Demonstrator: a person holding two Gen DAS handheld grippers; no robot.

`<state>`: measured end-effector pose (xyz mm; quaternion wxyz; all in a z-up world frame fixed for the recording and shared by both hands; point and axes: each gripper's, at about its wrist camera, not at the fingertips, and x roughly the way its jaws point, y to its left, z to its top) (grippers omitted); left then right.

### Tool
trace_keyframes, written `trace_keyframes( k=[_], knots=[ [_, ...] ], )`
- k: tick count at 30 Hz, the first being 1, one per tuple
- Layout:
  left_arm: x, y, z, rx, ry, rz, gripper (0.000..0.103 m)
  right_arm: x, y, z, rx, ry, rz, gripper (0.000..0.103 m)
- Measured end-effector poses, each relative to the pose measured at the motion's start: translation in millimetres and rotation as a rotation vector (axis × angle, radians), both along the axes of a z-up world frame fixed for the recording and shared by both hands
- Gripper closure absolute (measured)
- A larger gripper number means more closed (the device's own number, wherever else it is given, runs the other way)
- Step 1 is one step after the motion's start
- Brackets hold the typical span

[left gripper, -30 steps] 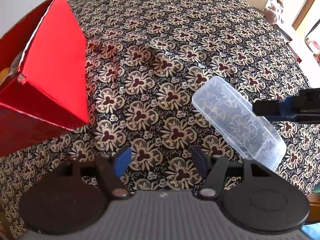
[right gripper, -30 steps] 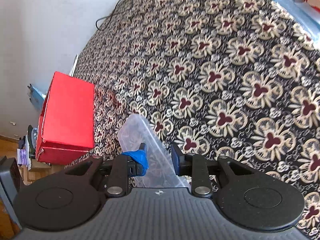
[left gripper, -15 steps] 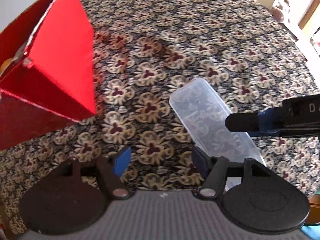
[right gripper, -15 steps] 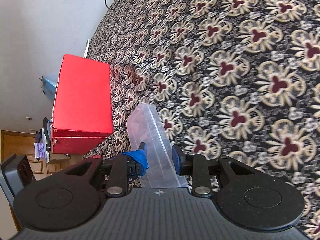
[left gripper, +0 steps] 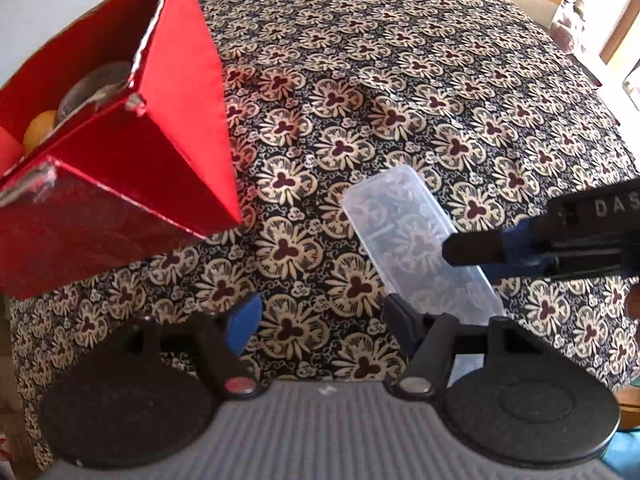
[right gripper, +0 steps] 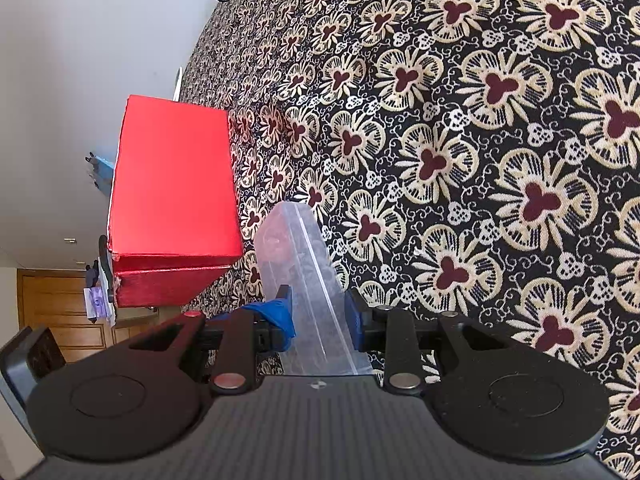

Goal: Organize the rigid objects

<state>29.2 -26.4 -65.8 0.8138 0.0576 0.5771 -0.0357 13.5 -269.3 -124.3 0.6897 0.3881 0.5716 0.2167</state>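
Right tongs (right gripper: 318, 312) clamped across the near end of a clear plastic case (right gripper: 300, 264), blue pads pressing on its two long sides though the jaws are opening a little at this moment; case carried above the floral cloth (right gripper: 480, 152) of the worktop, far tip aimed toward the red box (right gripper: 172, 184) to the left. Seen from the left wrist, same clear plastic case (left gripper: 416, 240) slanting from far-left to near-right, right tongs (left gripper: 472, 248) reaching in from the right edge, red box (left gripper: 172, 128) open at the top on the far left with a yellow ball (left gripper: 38, 128) and a round greyish thing (left gripper: 92, 84) already inside. Left tongs (left gripper: 324, 316) apart and holding nothing, hovering over bare cloth between box and case. Judged step: carrying the case over to drop it in the box. To do it well: firm up the squeeze first, since a slackening hold on smooth plastic held by one end invites a slip or a swing; lift high enough for the far tip to clear the near wall of the box; line the long axis up with the long side of the opening; lower the tip in beside the ball and the round thing, not on top; let go only once the case rests inside. Worth keeping the left tongs clear of the path, or ready by the box wall to steady the light cardboard.
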Motion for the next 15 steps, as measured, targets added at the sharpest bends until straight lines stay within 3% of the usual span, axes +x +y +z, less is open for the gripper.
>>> trace_keyframes(
  k=[10,15],
  knots=[
    [-5,1,10,-0.175,0.014,-0.04,0.036,1,-15,-5,0.014,0.007,0.002,0.092],
    [-5,-20,9,-0.2,0.014,-0.084,0.031,3,-15,-4,0.015,0.007,0.008,0.092]
  ],
)
